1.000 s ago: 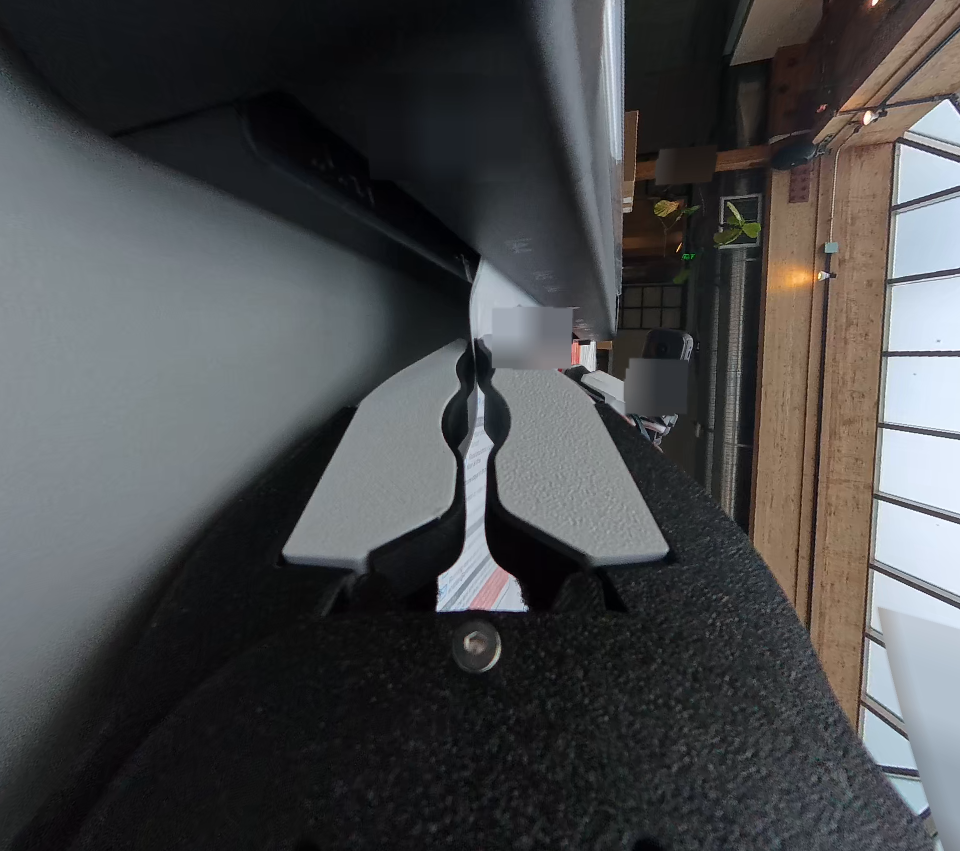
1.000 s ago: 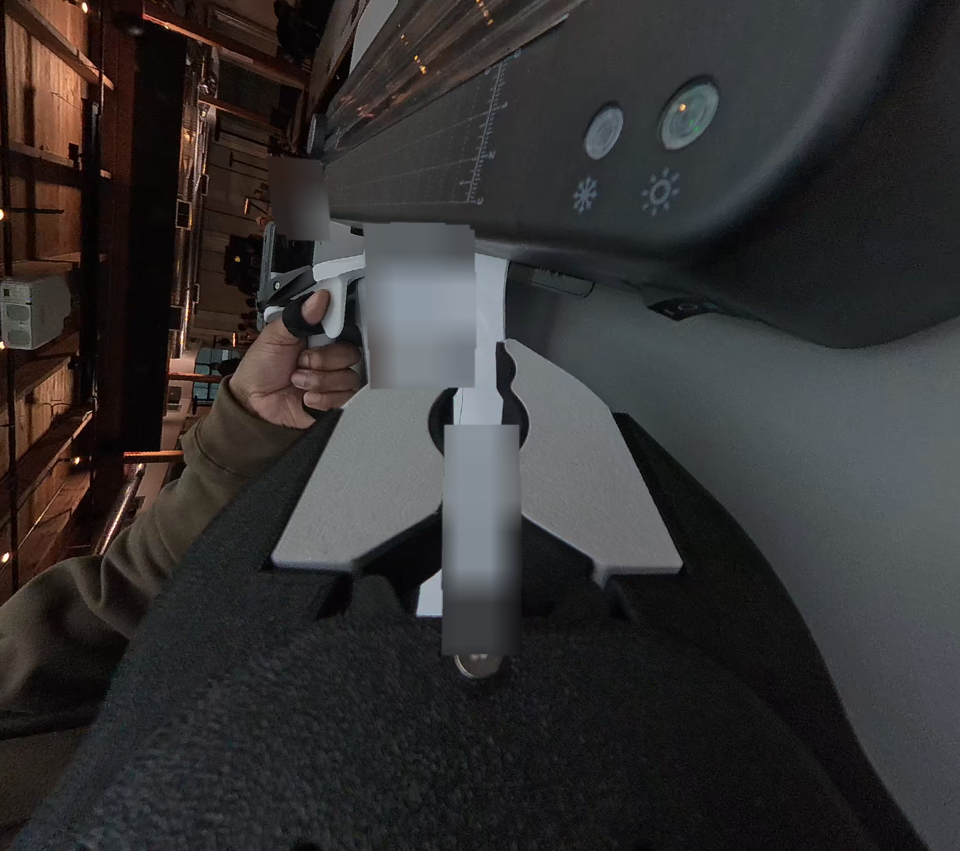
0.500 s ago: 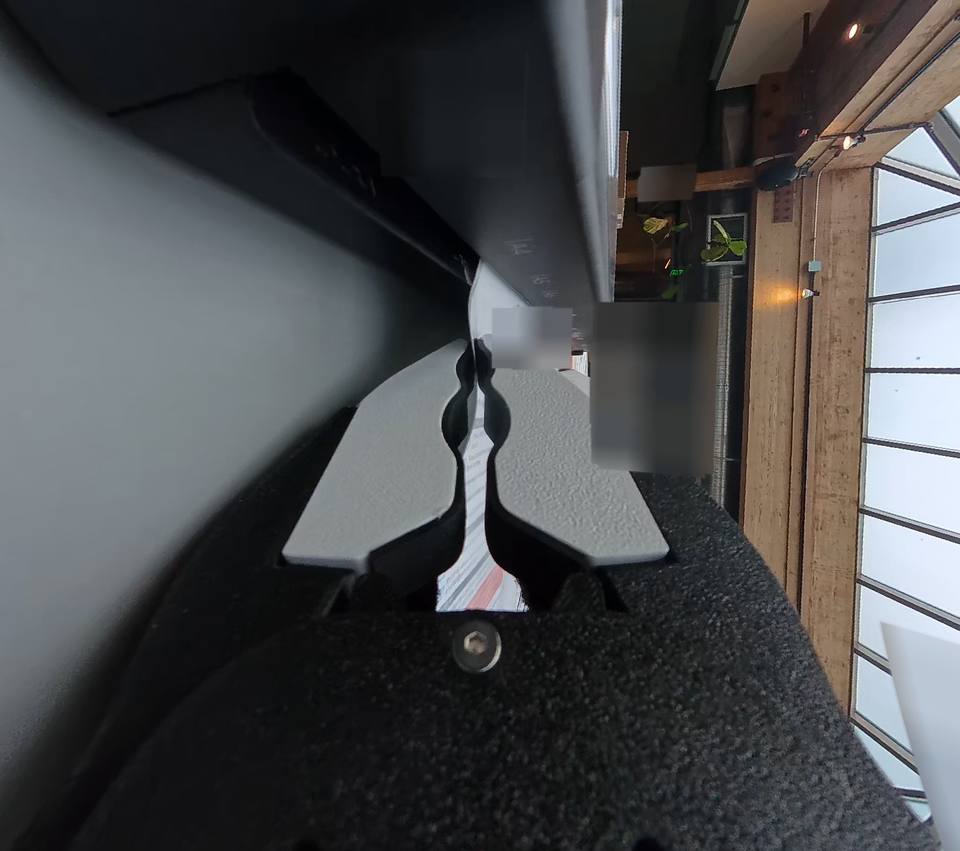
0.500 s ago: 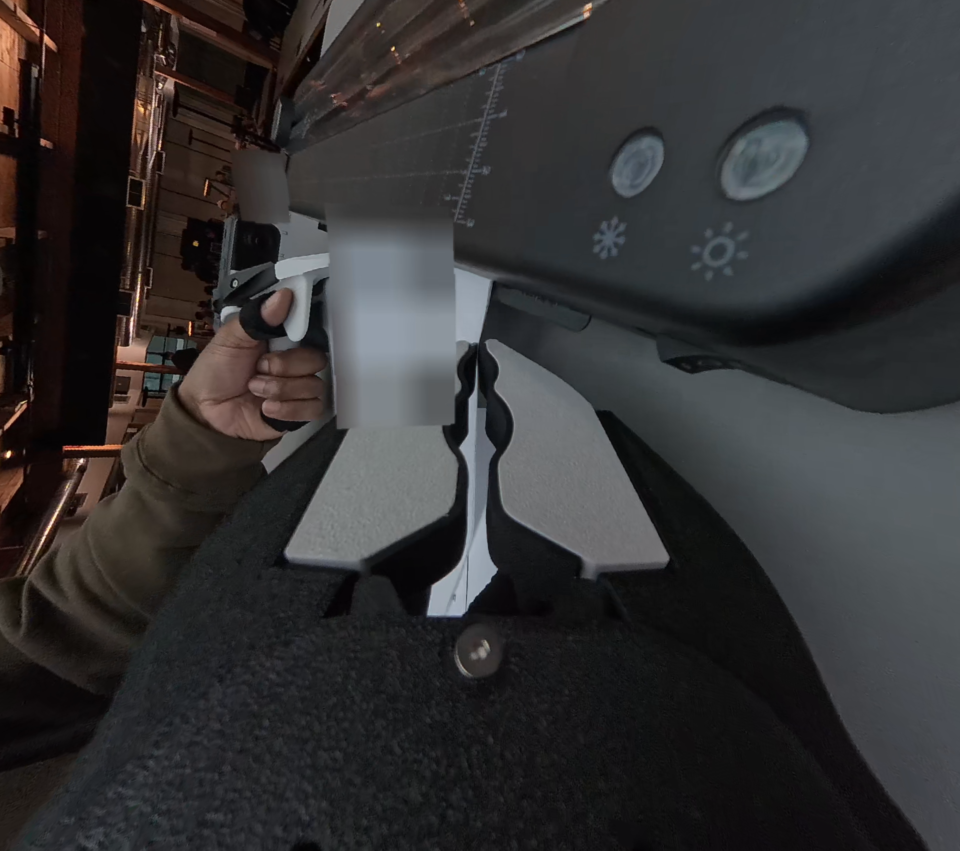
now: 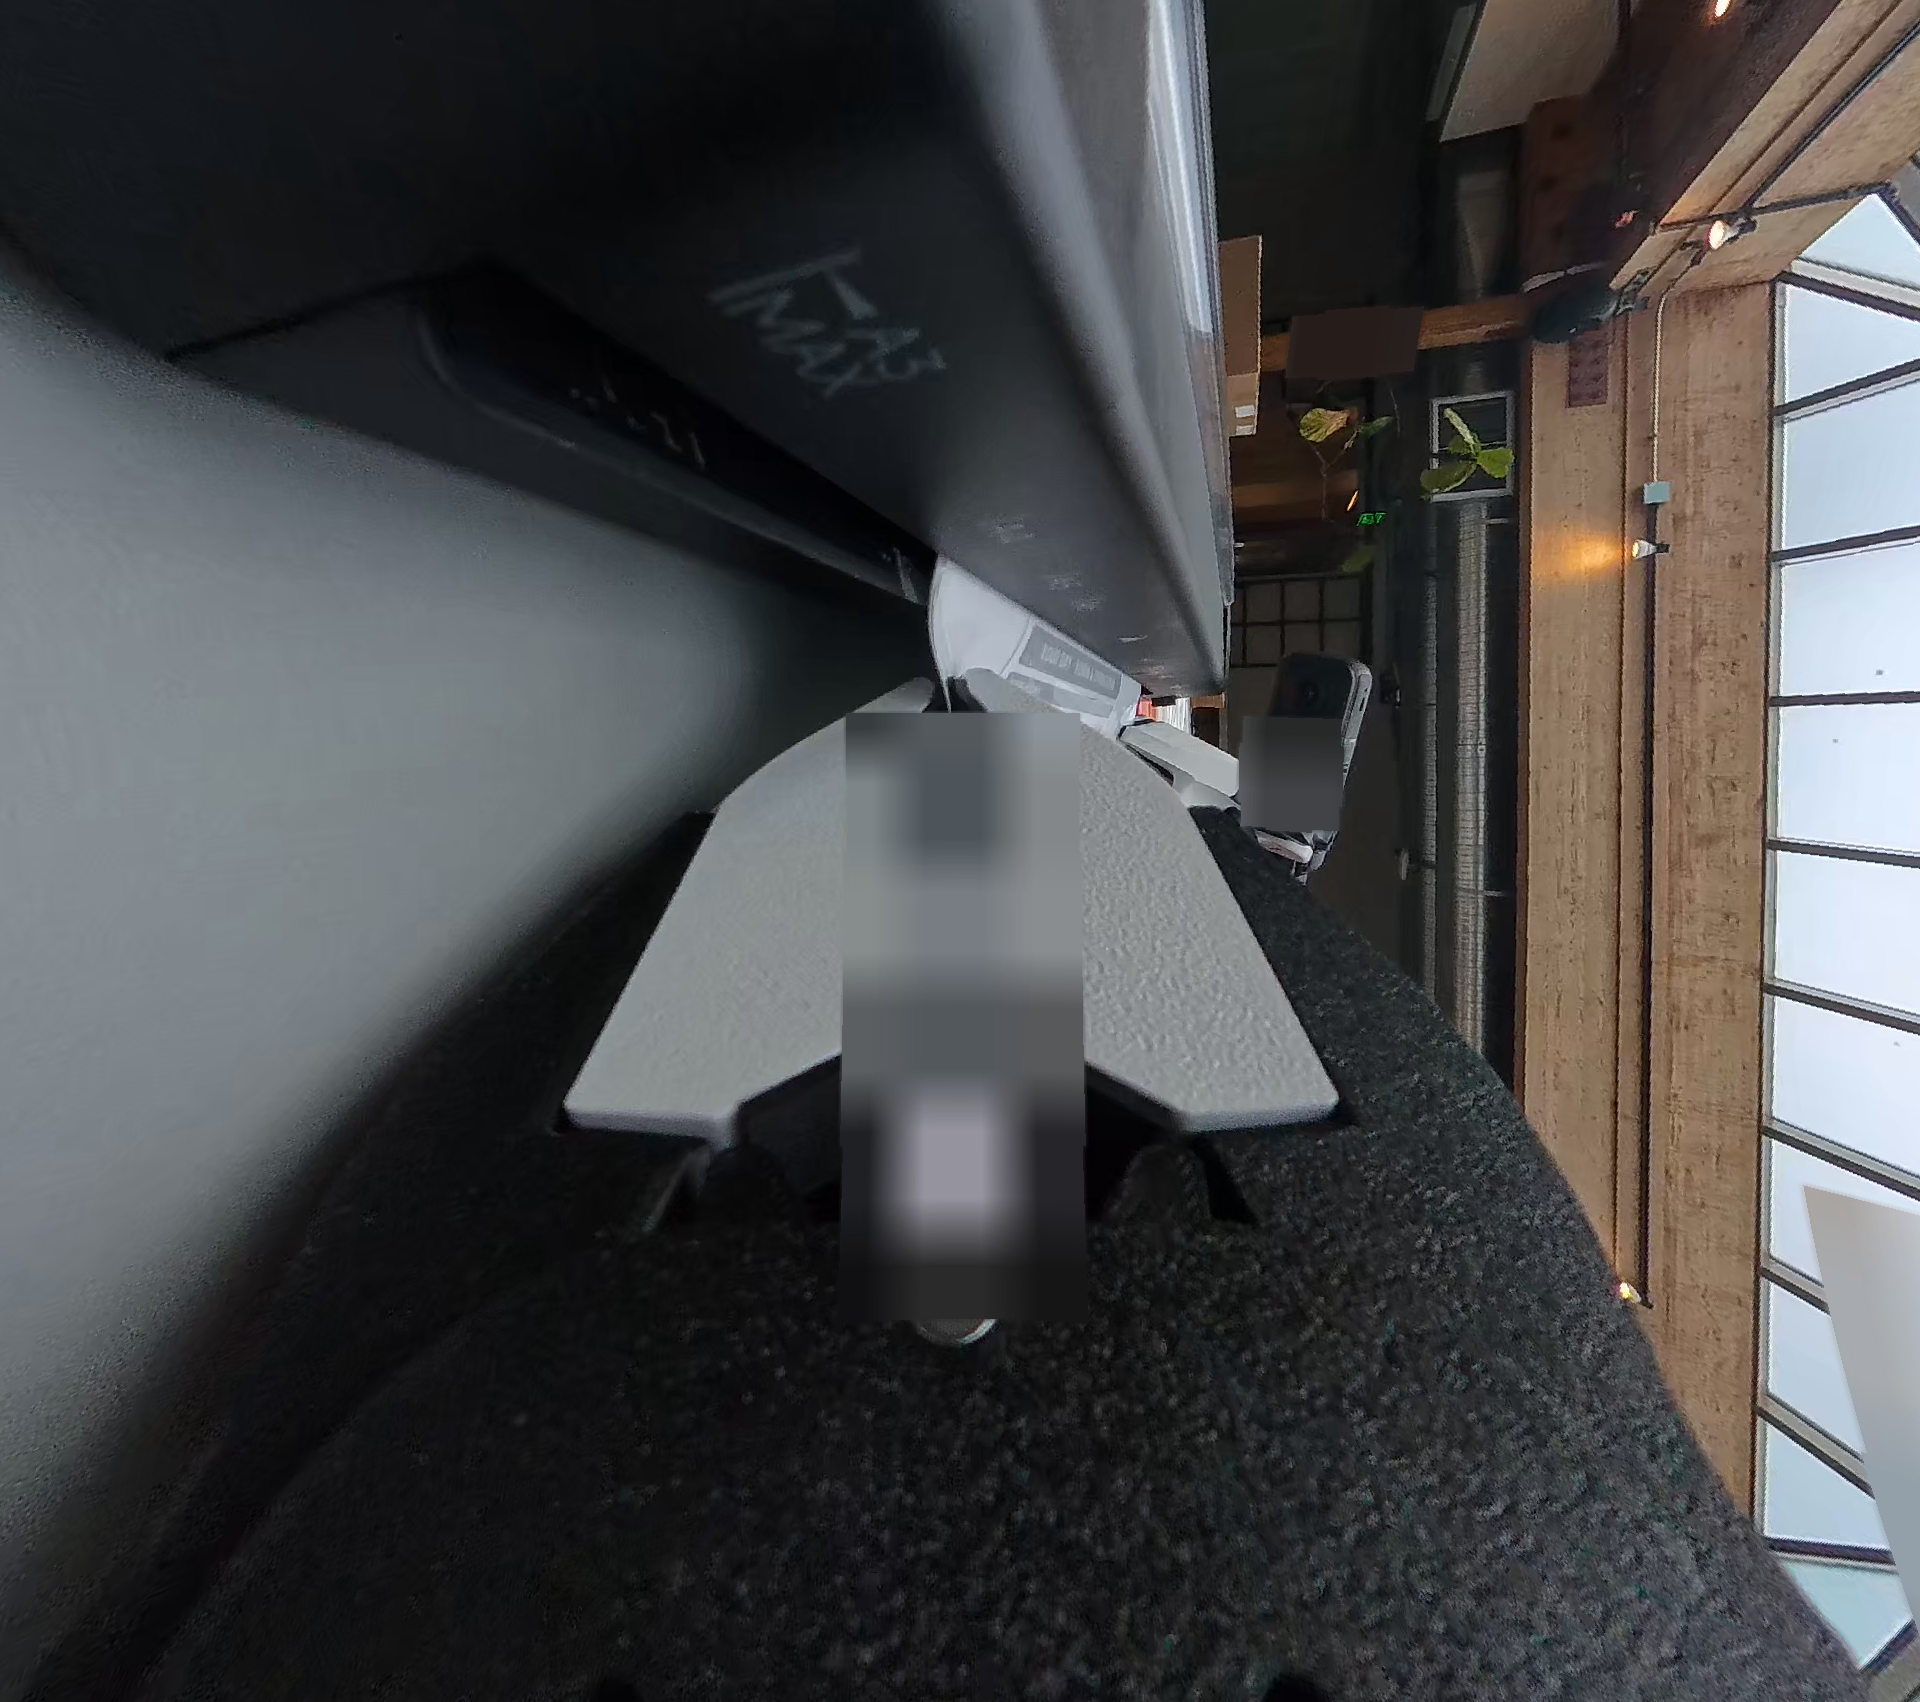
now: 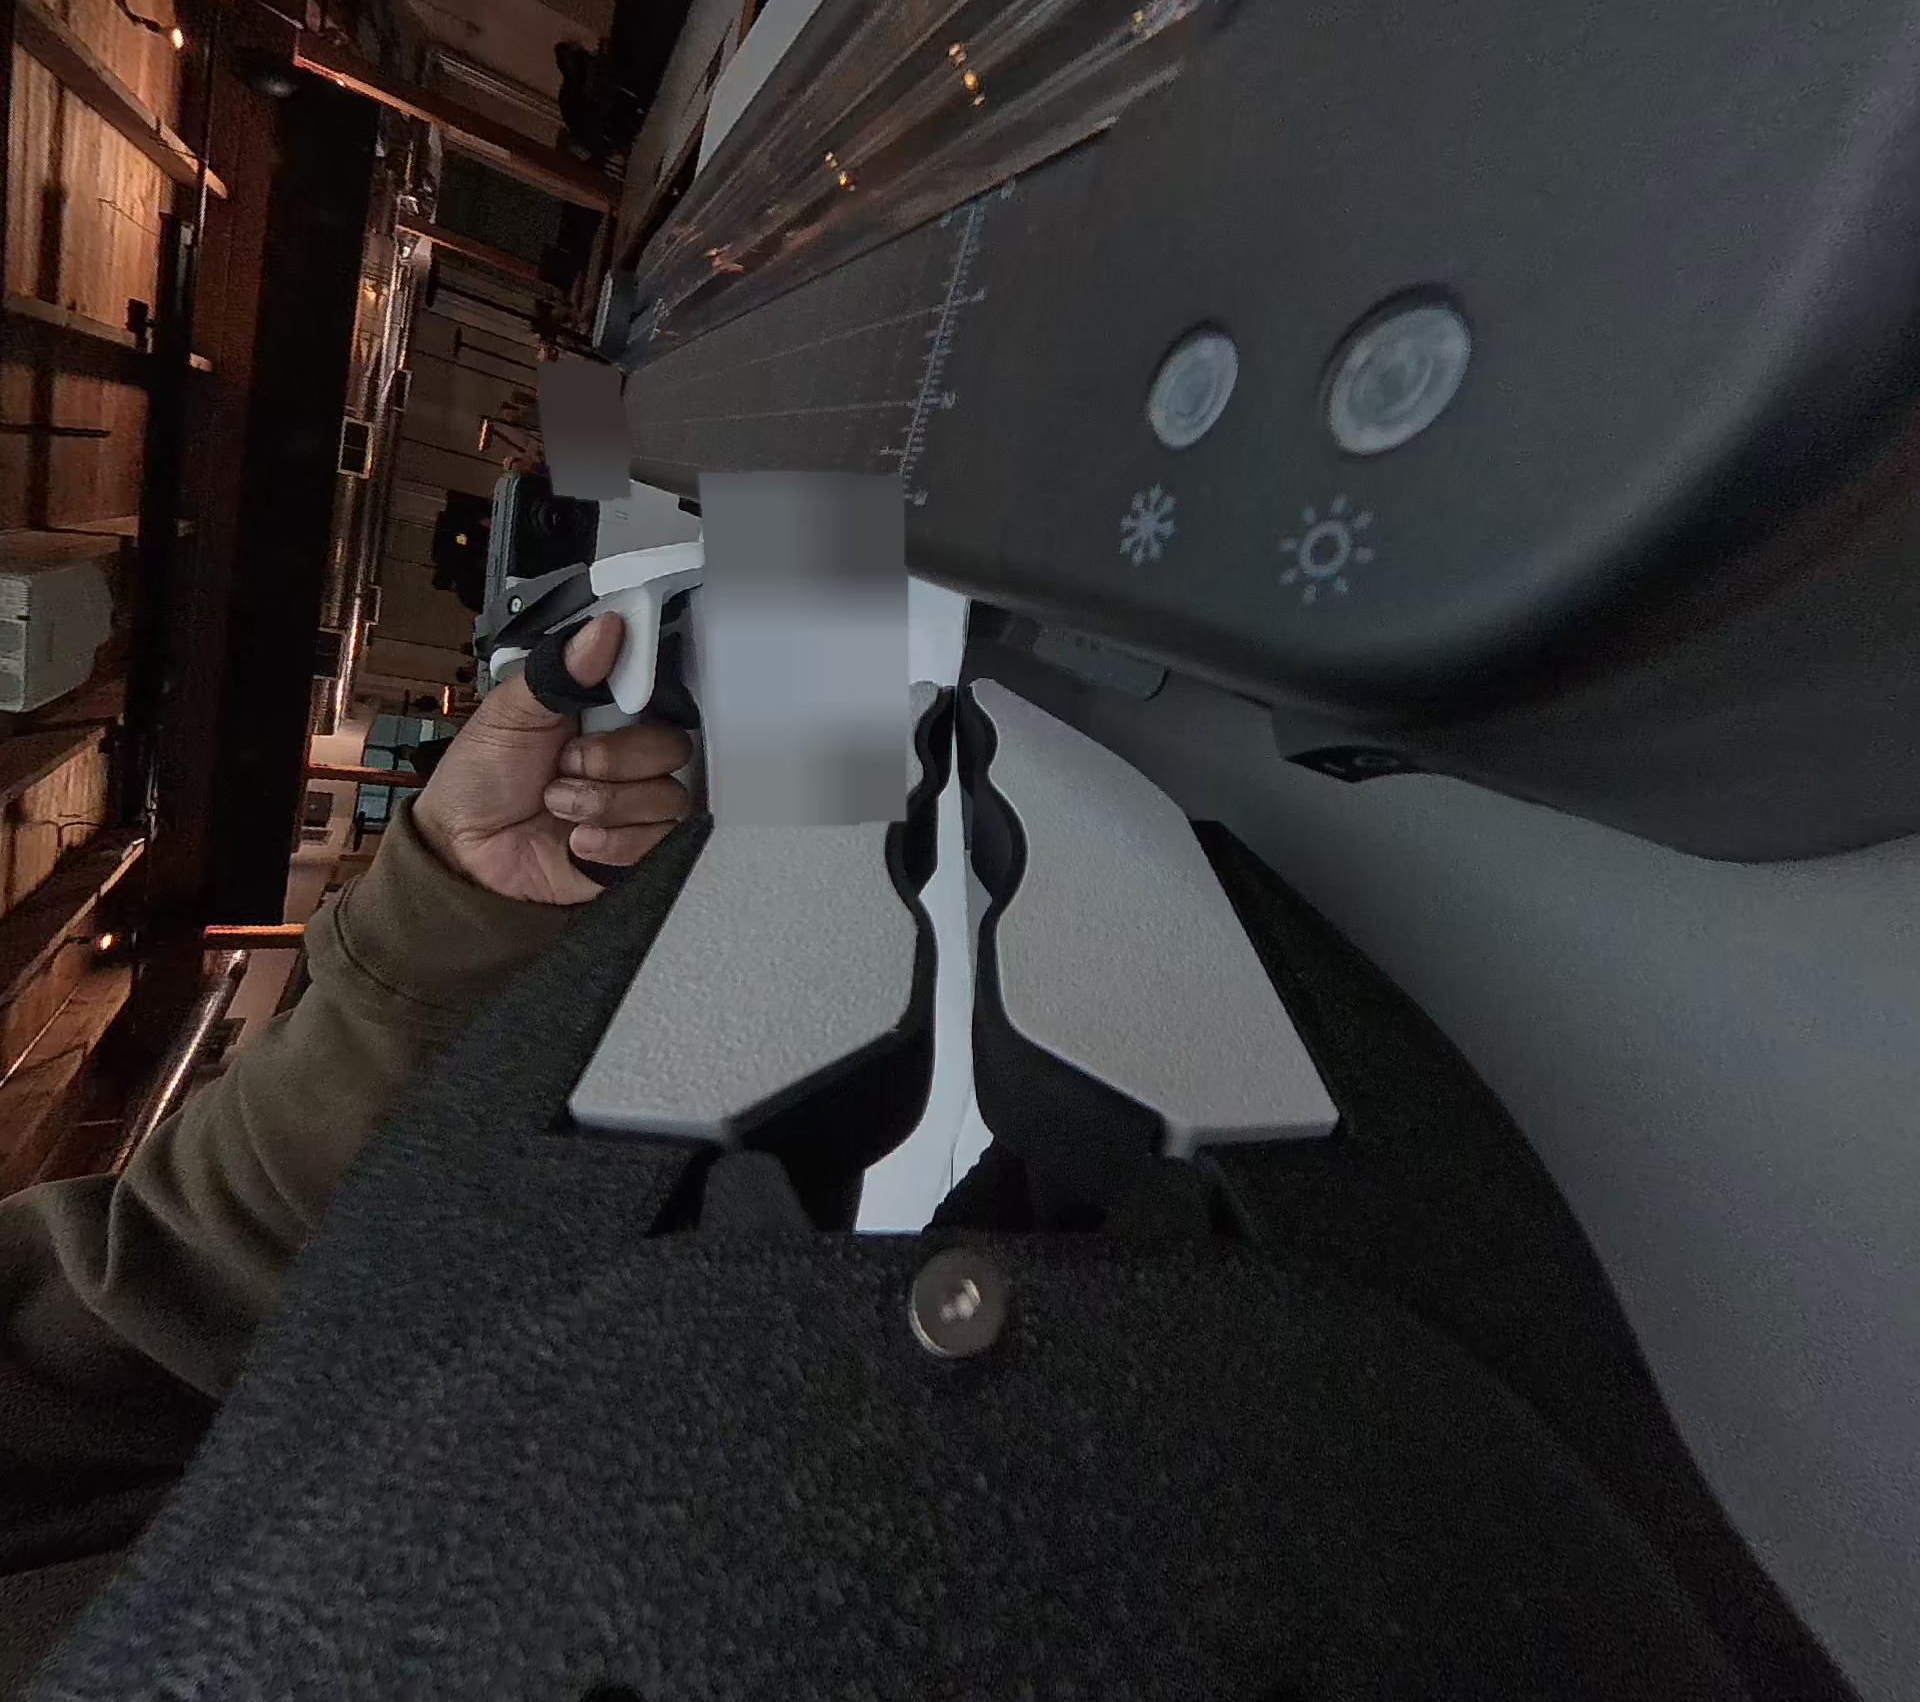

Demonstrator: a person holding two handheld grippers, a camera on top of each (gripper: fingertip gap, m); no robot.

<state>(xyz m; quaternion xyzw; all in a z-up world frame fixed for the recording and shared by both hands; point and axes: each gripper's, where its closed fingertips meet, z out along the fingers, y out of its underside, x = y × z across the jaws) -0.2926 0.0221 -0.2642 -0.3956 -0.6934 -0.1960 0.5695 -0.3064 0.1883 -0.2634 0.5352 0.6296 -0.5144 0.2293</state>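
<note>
The white paper sheet (image 6: 940, 1029) lies edge-on at the slot of the dark grey machine with two round buttons (image 6: 1455, 94), above the pale grey tabletop (image 6: 1714, 1133). The right gripper (image 6: 951, 707) has its jaws clamped on the sheet. A blur hides the jaws of the left gripper (image 5: 961, 717), so their state cannot be told.

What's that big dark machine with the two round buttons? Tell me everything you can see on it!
The dark machine is long, matte grey-black and looks plastic, with rounded ends. Two round pale buttons sit above snowflake and sun symbols. A fine measuring grid runs beside a clear ribbed cover. A white sheet pokes out from beneath, pinched by the right gripper. It rests on a pale grey surface.
</note>
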